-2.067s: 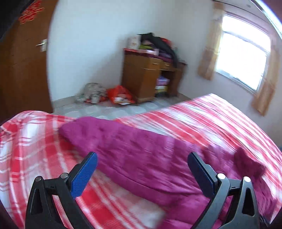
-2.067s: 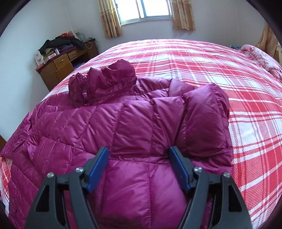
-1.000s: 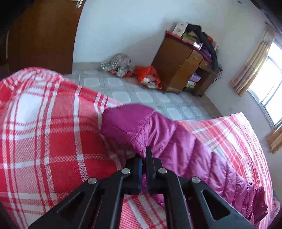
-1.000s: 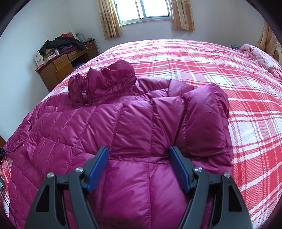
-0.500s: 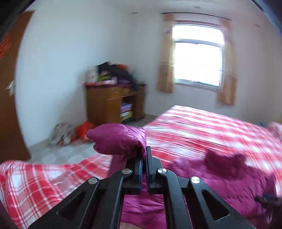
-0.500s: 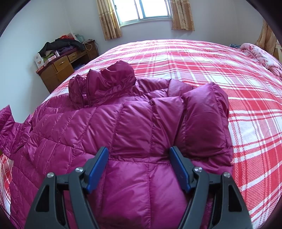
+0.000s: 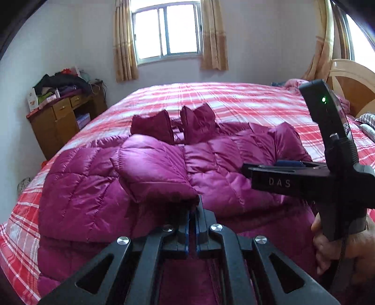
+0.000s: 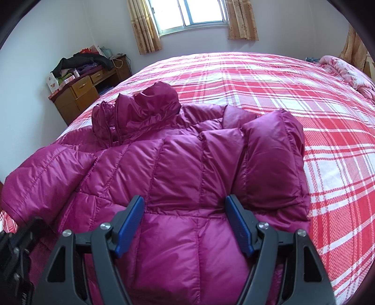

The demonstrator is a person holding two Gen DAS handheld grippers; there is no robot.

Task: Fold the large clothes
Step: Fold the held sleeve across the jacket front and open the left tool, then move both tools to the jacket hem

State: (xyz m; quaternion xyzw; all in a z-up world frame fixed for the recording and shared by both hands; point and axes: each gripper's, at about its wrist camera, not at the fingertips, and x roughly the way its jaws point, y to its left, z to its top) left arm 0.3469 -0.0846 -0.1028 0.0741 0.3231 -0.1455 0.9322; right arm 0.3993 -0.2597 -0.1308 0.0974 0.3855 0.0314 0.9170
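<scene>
A magenta quilted down jacket [image 8: 182, 178] lies on the red plaid bed, collar toward the window. Its right sleeve [image 8: 274, 162] is folded in over the body. My left gripper [image 7: 192, 212] is shut on the cuff of the left sleeve [image 7: 152, 173] and holds it over the jacket's body [image 7: 225, 169]. My right gripper [image 8: 185, 223] is open and empty, its blue pads just above the jacket's lower body. It also shows in the left wrist view [image 7: 288, 165], held in a hand at the right.
The plaid bedspread [image 8: 304, 98] stretches away to the right and back. A wooden desk [image 8: 79, 96] piled with clothes stands at the left wall. A curtained window [image 8: 201, 11] is behind the bed. A wooden headboard [image 7: 351, 84] is at the right.
My left gripper went to the sleeve at the bed's left edge, shut on the cuff, lifted it and carried it right over the jacket. The right gripper has not moved.
</scene>
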